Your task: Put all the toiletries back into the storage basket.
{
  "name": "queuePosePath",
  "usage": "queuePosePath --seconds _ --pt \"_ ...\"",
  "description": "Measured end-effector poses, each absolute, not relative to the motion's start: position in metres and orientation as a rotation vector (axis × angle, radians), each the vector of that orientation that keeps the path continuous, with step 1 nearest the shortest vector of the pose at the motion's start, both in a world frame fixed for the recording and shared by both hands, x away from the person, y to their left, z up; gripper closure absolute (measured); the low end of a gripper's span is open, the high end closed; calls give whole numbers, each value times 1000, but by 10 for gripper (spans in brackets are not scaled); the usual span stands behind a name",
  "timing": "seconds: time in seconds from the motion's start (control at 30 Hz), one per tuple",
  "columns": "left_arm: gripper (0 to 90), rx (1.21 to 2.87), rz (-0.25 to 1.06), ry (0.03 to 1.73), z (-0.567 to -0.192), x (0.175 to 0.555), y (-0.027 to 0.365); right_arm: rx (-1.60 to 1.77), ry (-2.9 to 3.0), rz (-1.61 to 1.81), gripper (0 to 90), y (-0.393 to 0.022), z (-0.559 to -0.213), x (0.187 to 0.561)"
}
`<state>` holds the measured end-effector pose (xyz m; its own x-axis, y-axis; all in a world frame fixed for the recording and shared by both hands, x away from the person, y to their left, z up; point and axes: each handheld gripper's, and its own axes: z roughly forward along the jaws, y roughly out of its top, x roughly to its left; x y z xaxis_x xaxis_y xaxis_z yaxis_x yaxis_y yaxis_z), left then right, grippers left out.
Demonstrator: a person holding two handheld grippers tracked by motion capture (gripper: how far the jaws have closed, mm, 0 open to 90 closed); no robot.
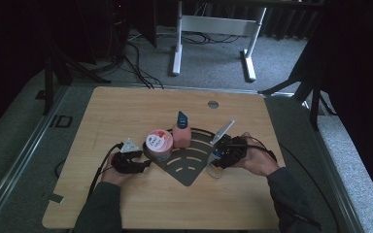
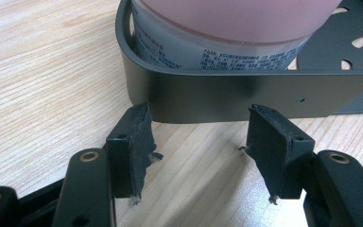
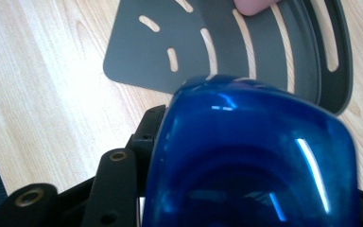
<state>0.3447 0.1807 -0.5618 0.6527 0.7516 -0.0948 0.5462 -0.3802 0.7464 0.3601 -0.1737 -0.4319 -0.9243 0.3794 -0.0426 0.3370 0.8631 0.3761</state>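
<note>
High view: wooden counter (image 1: 126, 111) fills mid frame, with a dark slotted fan-shaped rack (image 1: 190, 162) at centre. Two items stand on the rack's upper-left part: a round tub with a pink-white lid (image 1: 159, 142) and just right of it a pink bottle with a dark blue-green cap (image 1: 181, 131). Right gripper (image 1: 225, 156), right of centre, is clamped on a small bottle with a blue cap (image 1: 217, 162) and yellowish contents, standing at the rack's right edge; can't tell if its base is on the counter or lifted. Right gripper view: the blue cap (image 3: 255, 156) takes up the lower middle of the frame between the jaws, with the rack (image 3: 227, 47) in the upper half. Left gripper (image 1: 135, 162), left of centre, sits low on the counter just beside the rack's left corner. Left gripper view: jaws spread with nothing between them, fingertips (image 2: 134, 137) close to the rack's upright dark rim (image 2: 227, 92) but not gripping it; the tub (image 2: 208, 45) sits right behind that rim at top of frame. Cables trail from both grippers toward the bottom of the high view.
</note>
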Motion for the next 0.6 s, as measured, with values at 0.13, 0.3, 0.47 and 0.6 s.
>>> queuePosePath --seconds 0.13,0.3,0.47,0.6 --pt "412 2086 334 1002 -562 345 181 543 2930 577 550 -168 -431 359" --pt "412 2085 333 1003 -562 345 181 504 2940 588 550 -159 -431 357" --pt "410 2085 331 1002 -562 345 181 472 2951 584 550 -150 -430 356" --pt "410 2085 330 1002 -562 345 181 457 2950 592 549 -144 -428 357"
